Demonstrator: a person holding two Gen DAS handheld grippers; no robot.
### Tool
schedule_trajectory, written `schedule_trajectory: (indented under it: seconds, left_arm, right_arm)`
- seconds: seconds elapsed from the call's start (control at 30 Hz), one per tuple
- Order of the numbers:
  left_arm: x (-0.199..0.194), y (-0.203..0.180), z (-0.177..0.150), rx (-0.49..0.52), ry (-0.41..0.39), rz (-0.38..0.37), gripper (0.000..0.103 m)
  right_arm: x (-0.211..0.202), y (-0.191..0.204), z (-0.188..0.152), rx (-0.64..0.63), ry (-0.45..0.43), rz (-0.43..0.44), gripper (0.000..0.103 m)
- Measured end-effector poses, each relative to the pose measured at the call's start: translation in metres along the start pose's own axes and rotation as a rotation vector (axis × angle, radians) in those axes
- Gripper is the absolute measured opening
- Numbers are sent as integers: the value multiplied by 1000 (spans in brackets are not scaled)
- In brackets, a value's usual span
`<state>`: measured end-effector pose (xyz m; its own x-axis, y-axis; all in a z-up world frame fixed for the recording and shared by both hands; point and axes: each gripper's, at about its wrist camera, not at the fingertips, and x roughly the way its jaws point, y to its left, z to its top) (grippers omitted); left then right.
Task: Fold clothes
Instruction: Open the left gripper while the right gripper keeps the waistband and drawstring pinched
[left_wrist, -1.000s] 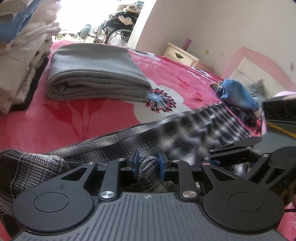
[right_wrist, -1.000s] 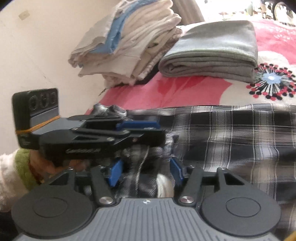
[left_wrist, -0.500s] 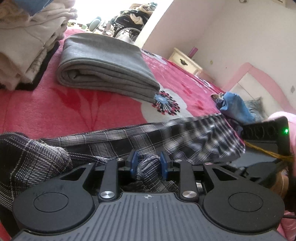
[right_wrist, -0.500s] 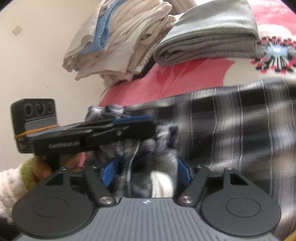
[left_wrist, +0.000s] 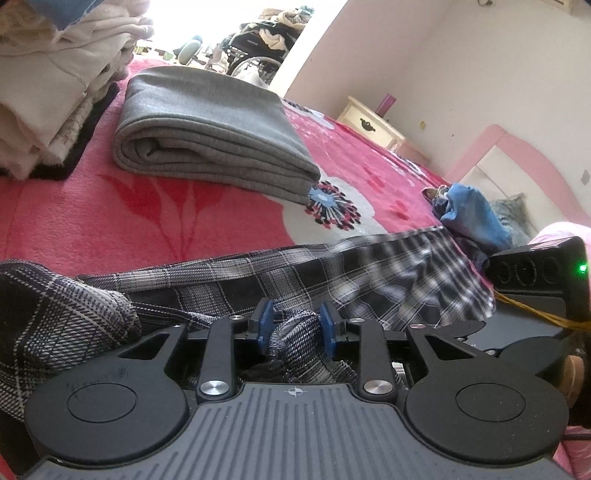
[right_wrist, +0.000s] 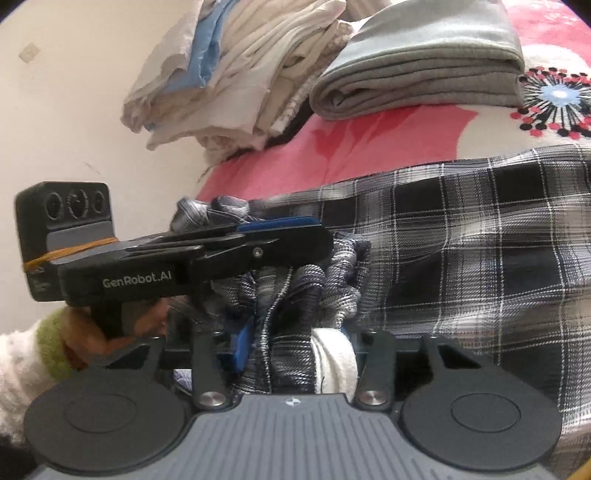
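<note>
The plaid shirt (left_wrist: 369, 273) lies spread across the pink bed (left_wrist: 110, 221), at 6 o'clock from the folded grey garment (left_wrist: 207, 140). Both the left hand-held gripper (left_wrist: 295, 328) and right hand-held gripper (right_wrist: 295, 347) clench bunched edges of it. It looks light, limp and likely to sag, so hems or corners seem best to hold.

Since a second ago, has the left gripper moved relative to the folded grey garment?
Yes. The left gripper, shut on the plaid garment, has closed in on the folded grey garment, which now looms larger.

Cream walls (left_wrist: 424, 55); pink headboard (left_wrist: 517, 155); cream nightstand (left_wrist: 369, 122); red floral bedspread (left_wrist: 147, 221); bright daylight beyond doorway.
</note>
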<state>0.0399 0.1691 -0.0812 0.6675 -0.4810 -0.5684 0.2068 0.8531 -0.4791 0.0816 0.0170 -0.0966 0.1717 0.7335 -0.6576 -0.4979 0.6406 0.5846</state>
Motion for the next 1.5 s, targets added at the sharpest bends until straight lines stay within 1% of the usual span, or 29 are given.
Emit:
schedule_trajectory:
  seconds: [0.03,0.17,0.23,0.33,0.5,0.57,0.8,0.87,1.0,1.13,1.3,1.37,1.5]
  left_arm:
    - [0,0,0,1,-1,3,28]
    - [-2,-1,1,-15,-10,16,29]
    - [-9,-5,3,-6,-27,28,30]
    - [-22,-10,6,6,-61,37,30]
    - [-57,-18,5,12,-127,41,30]
    - [-71,-22,3,17,-147,47,33]
    - [-103,-33,-13,10,-153,93,37]
    - [-109,-35,-17,6,-156,110,40]
    - [-115,-36,-22,-7,-153,147,42]
    - [-116,-38,-23,-18,-147,181,43]
    - [-118,-46,-24,-22,-145,209,46]
    - [-120,-50,-26,-23,-148,215,51]
    - [-123,-56,-27,-30,-158,219,54]
  right_arm:
    - [0,3,0,-9,-1,-17,38]
    - [-1,15,-1,-44,-6,-82,31]
    - [-1,19,0,-49,-6,-97,27]
    - [-5,24,2,-49,-18,-113,25]
    - [-16,35,6,-47,-68,-145,23]
    - [-22,39,8,-46,-89,-158,23]
    - [-42,50,9,-72,-150,-240,23]
    - [-48,49,8,-76,-163,-264,23]
    - [-58,46,6,-68,-181,-303,23]
    - [-63,44,3,-57,-189,-315,23]
    - [-68,41,0,-42,-199,-329,23]
    - [-70,40,-1,-36,-202,-334,23]
    - [-72,40,-2,-30,-204,-340,23]
